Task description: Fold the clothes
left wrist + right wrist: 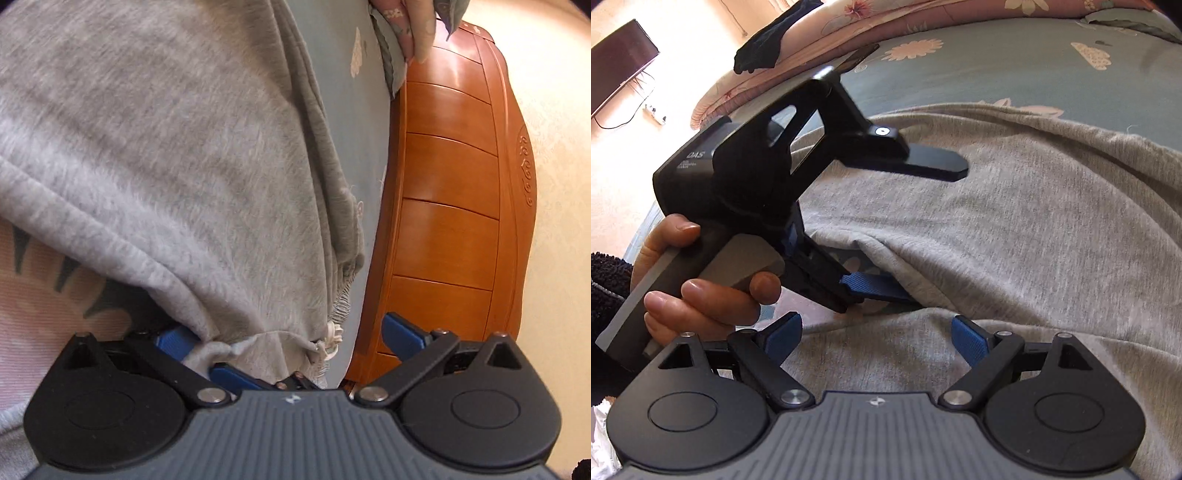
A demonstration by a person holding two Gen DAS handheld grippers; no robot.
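Two views, both close over a bed.

Left wrist view: a grey garment (166, 147) with a gathered elastic band and a pale drawstring (332, 341) hangs across most of the picture and over the blue-grey sheet (362, 122). The left gripper (290, 336) has its jaws spread wide. The cloth's lower edge drapes over one blue pad, while the other pad stands bare, beside the bed's orange wooden end board (450, 184). Nothing is pinched.

Right wrist view: the garment (1015, 229) lies spread on the flowered sheet (960, 74), filling the middle and right. A person's hand (701, 288) holds the left gripper (932, 230) at the left. One of its fingers rests above the cloth, and the other is tucked under a raised fold, so a layer sits between open jaws. The right gripper (879, 332) hovers with its jaws released and empty.

That fold runs roughly left to right, just ahead of the right jaws. The left jaws are already astride it and look nearer to a grip. The right jaws would probably need to drop onto the edge in front of them.
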